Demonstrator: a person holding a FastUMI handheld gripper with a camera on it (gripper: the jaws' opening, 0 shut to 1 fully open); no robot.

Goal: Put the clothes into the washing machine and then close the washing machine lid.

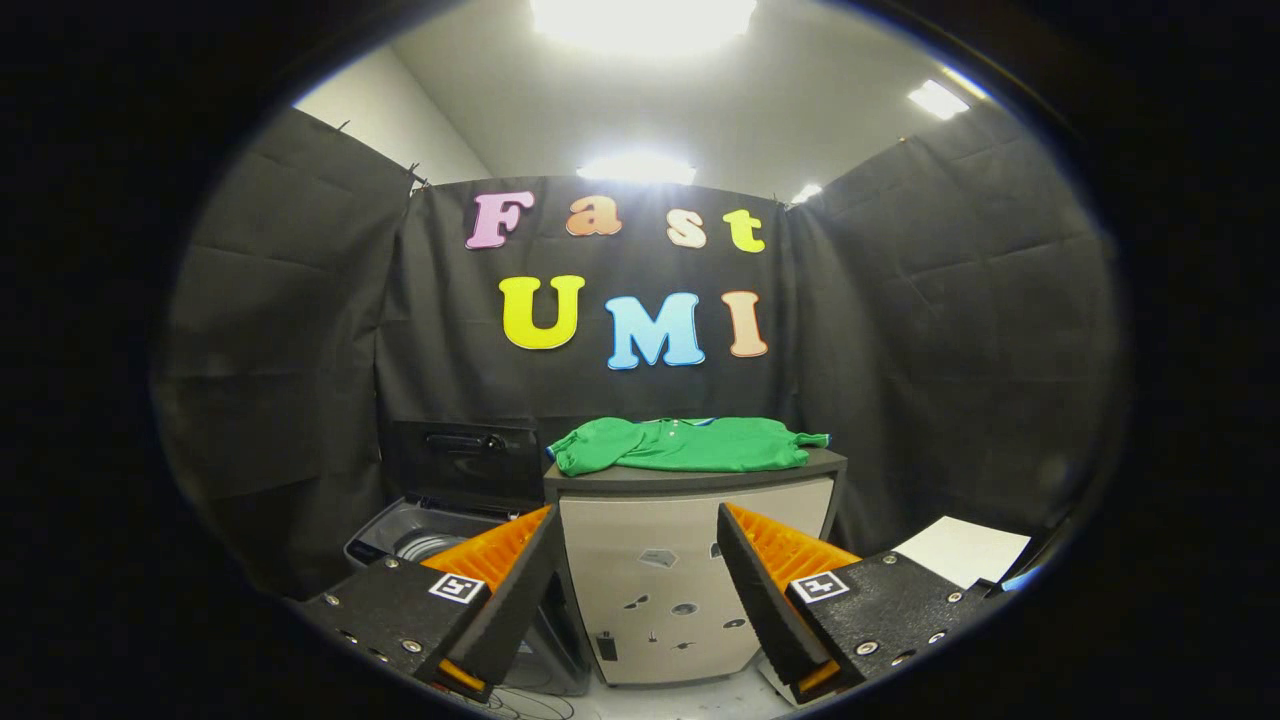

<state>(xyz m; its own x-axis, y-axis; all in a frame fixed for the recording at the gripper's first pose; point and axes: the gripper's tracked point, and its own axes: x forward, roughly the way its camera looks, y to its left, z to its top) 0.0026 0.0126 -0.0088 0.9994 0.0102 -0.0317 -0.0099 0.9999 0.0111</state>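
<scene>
A green shirt (pixel 685 445) lies spread on the dark top of a pale cabinet (pixel 690 570), well beyond my fingers. To the cabinet's left stands a top-loading washing machine (pixel 415 540) with its dark lid (pixel 462 465) raised upright at the back, and the drum opening shows below it. My gripper (pixel 637 545) is open, the two fingers wide apart with nothing between them, held in front of the cabinet's face and lower than the shirt.
A white sheet (pixel 962 550) lies on a low surface to the right of the cabinet. Cables (pixel 520 703) trail on the floor near the washing machine's base. Black cloth walls close the booth behind and on both sides.
</scene>
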